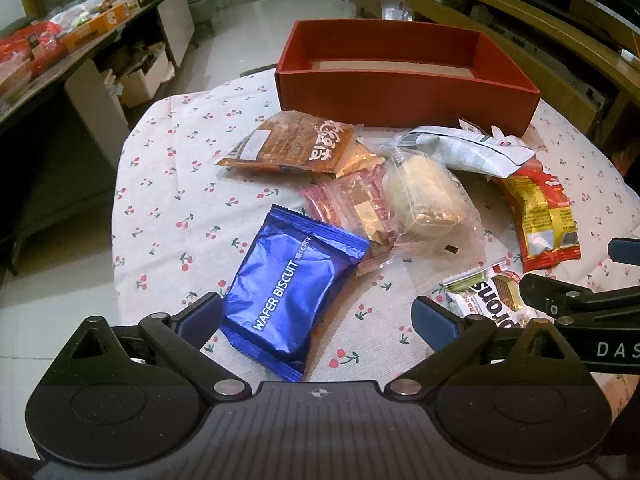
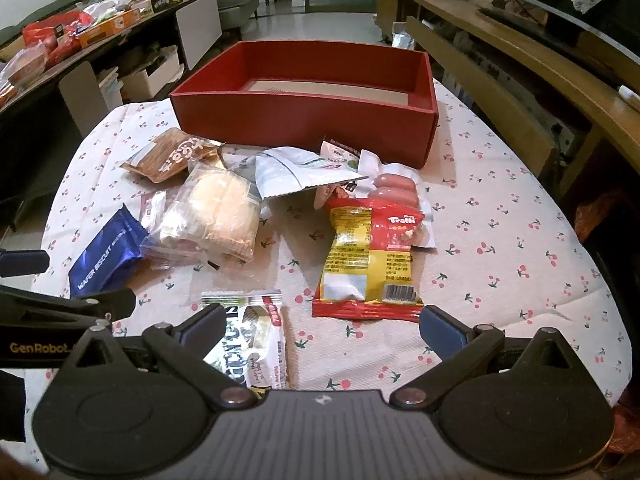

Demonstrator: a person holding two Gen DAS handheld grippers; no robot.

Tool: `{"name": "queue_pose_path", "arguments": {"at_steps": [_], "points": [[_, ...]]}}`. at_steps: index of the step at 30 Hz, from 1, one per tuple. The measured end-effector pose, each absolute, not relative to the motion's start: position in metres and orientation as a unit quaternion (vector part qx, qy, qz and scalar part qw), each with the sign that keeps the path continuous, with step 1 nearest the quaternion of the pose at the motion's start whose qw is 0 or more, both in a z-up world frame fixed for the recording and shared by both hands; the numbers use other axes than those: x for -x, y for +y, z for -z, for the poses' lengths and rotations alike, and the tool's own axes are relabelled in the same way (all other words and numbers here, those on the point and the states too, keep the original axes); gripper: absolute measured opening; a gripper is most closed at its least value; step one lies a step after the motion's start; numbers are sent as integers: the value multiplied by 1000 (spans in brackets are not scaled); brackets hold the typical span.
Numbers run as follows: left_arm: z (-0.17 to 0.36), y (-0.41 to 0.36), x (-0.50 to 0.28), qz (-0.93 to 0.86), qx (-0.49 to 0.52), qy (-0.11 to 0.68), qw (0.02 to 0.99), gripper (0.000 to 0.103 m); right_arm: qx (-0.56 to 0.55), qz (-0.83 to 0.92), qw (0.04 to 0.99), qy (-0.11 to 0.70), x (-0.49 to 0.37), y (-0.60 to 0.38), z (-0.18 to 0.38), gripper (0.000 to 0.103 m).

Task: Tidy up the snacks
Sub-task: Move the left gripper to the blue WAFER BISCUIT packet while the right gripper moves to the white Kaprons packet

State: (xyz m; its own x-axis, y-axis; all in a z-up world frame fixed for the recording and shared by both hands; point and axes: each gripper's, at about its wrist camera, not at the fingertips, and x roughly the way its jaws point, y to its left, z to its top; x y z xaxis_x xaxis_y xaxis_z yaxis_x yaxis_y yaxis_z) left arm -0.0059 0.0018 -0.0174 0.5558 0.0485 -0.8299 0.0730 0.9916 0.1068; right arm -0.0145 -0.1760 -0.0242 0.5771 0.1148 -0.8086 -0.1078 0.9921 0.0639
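A red open box [image 1: 400,92] [image 2: 304,120] stands at the far side of the table, with nothing visible inside. Snacks lie loose in front of it: a blue wafer biscuit pack [image 1: 294,292] [image 2: 106,258], an orange-brown pack [image 1: 296,144], a clear-wrapped cake [image 1: 424,196] [image 2: 220,212], a white pouch [image 1: 468,150], a red-yellow Trolli bag [image 2: 372,256] [image 1: 542,220] and a white chocolate-wafer pack [image 2: 256,344] [image 1: 488,294]. My left gripper [image 1: 316,316] is open, its jaws either side of the blue pack's near end. My right gripper [image 2: 320,326] is open above the white wafer pack and the Trolli bag's near edge.
The round table has a cherry-print cloth [image 2: 500,240]. A dark side counter [image 1: 60,64] with more snack boxes stands at the left. A wooden shelf unit [image 2: 520,64] runs along the right. Each gripper shows at the other view's edge.
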Motion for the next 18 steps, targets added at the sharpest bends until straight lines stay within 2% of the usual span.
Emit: {"name": "queue_pose_path", "arguments": {"at_steps": [18], "points": [[16,12,4,5,-68,475,877,101,9,-88,878,470,12,-163,29,103]]}}
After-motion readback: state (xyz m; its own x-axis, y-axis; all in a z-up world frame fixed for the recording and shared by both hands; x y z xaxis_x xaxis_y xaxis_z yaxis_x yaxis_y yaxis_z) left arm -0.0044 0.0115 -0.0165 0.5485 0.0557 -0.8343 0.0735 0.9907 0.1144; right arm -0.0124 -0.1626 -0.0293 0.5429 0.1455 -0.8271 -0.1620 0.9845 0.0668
